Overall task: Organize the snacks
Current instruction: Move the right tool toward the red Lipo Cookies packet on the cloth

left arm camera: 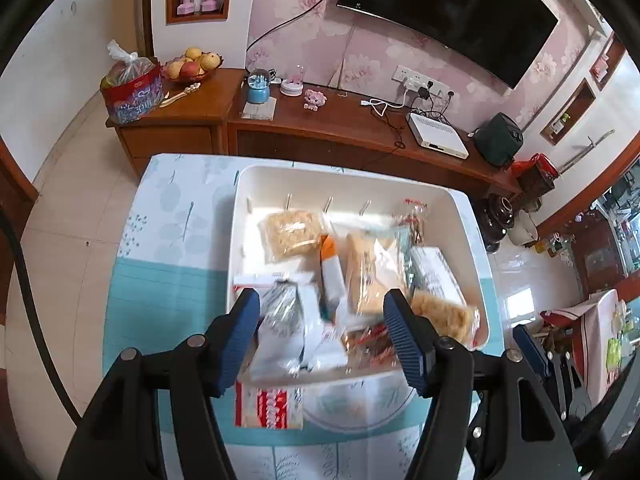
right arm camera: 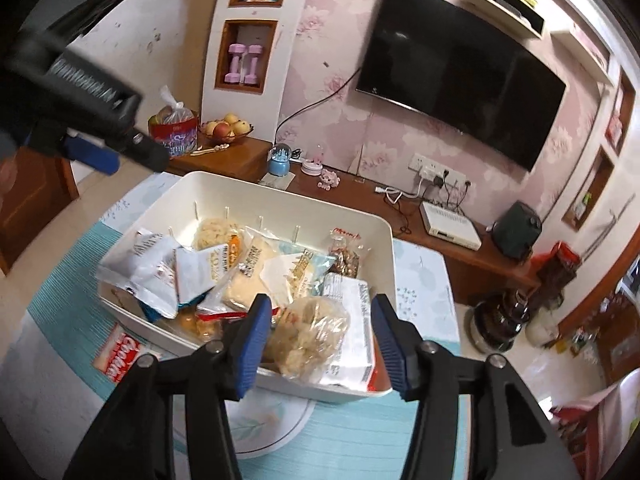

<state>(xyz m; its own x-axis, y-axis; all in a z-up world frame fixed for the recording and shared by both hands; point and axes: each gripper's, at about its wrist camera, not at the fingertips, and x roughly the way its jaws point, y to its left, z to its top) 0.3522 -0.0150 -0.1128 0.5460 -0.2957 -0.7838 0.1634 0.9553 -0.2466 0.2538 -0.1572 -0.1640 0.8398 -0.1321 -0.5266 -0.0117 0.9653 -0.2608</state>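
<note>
A white plastic bin [left arm camera: 460, 208] [right arm camera: 384, 232] on the table holds several snack packets: clear bags of yellow crackers [left arm camera: 290, 234], a white and orange packet [left arm camera: 332, 268], white foil packets [right arm camera: 148, 264] and a white box [right arm camera: 352, 324]. A red and white snack packet [left arm camera: 270, 406] [right arm camera: 120, 354] lies on the cloth outside the bin's near wall. My left gripper [left arm camera: 322, 316] is open and empty above the bin's near end. My right gripper [right arm camera: 320, 320] is open and empty above a clear bag of crackers [right arm camera: 312, 336] at the bin's near corner.
The table has a teal and white leaf-print cloth [left arm camera: 168, 240]. A white plate [right arm camera: 264, 424] lies on it by the bin's near side. Behind stands a wooden TV cabinet [left arm camera: 328, 124] with a fruit bowl [left arm camera: 192, 66], a bag and small items. A TV [right arm camera: 460, 64] hangs on the wall.
</note>
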